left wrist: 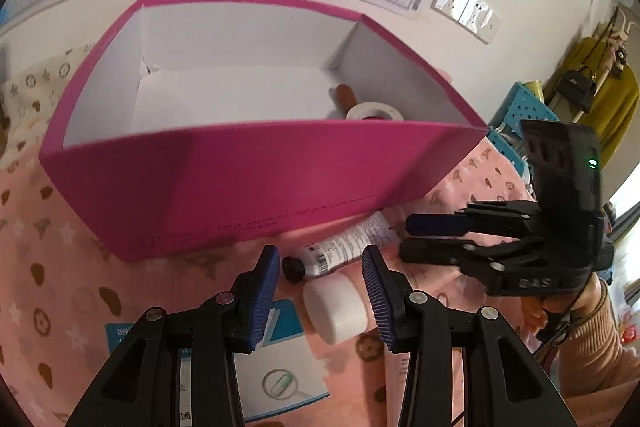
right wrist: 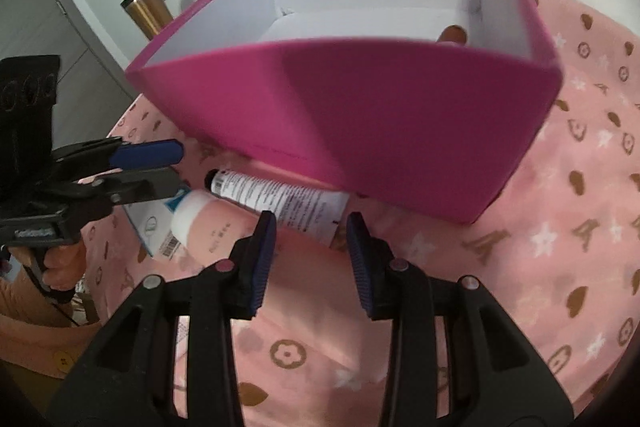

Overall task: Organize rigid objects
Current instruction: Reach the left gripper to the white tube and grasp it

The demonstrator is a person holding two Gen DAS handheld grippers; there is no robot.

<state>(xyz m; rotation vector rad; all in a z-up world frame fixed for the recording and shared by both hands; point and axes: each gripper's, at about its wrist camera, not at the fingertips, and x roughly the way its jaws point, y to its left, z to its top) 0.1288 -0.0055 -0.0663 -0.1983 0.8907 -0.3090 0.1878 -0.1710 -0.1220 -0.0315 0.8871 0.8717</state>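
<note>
Pink patterned cloth, magenta box hiding its contents (blurred), both tools released, empty.

"DAS" raised on right tool, barcode on white tube, other print too blurred.

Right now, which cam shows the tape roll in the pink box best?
Left wrist: the tape roll shows its white ring top above the pink box near wall. In the right wrist view that wall hides it; only a brown object shows there.
</note>
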